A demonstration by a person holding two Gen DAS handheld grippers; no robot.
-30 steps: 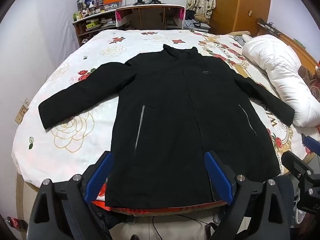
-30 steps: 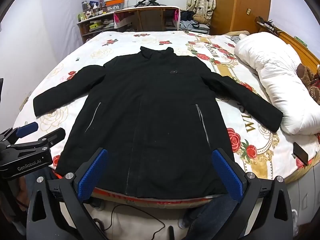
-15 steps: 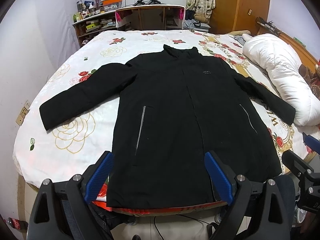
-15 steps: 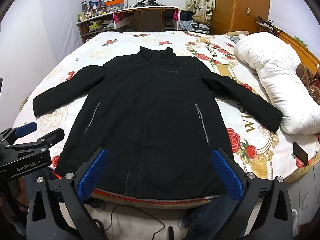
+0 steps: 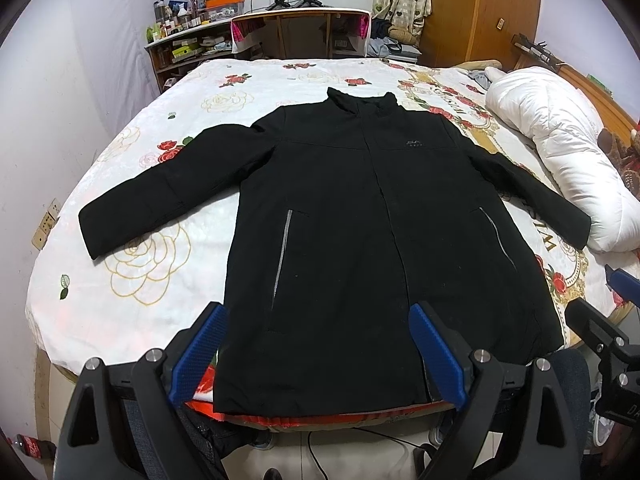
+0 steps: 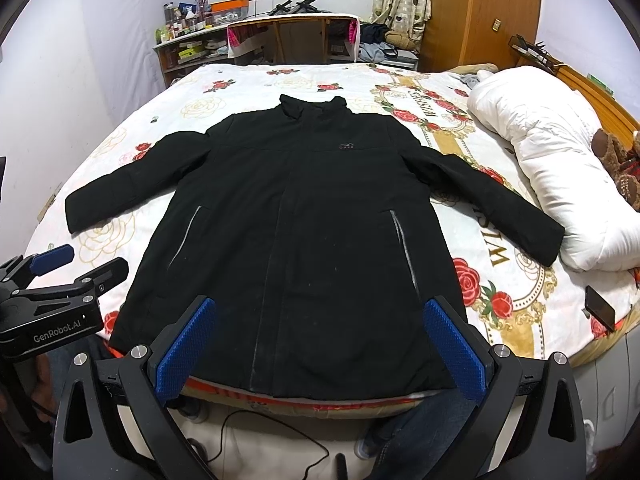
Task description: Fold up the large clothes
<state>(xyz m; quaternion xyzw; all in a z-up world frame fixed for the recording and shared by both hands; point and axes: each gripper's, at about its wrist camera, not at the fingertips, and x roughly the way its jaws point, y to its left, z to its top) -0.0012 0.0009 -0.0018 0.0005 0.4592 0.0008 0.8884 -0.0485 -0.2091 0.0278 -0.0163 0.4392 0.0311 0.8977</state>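
A wide bed with a white cover printed in red and gold roses fills both views. On it lies a black jacket, spread flat and front up, its collar at the far end and its hem at the near edge of the bed, where an orange-red lining or layer shows just under the hem. Both sleeves are stretched out and angled toward the near corners: the left sleeve lies across the bare cover, the right sleeve ends with its cuff touching or just beside a rolled white duvet on the right side of the bed. Two grey zip lines mark the pockets on the front.

Beyond the far end of the bed stands a desk, with cluttered shelves to its left and a wooden wardrobe to its right.

The left gripper is held over the near left part of the hem, its blue-padded fingers spread wide apart with nothing between them. The right gripper is over the near middle of the hem, fingers likewise wide apart and empty. Each gripper shows at the edge of the other's view.

A dark phone lies on the near right corner of the bed.
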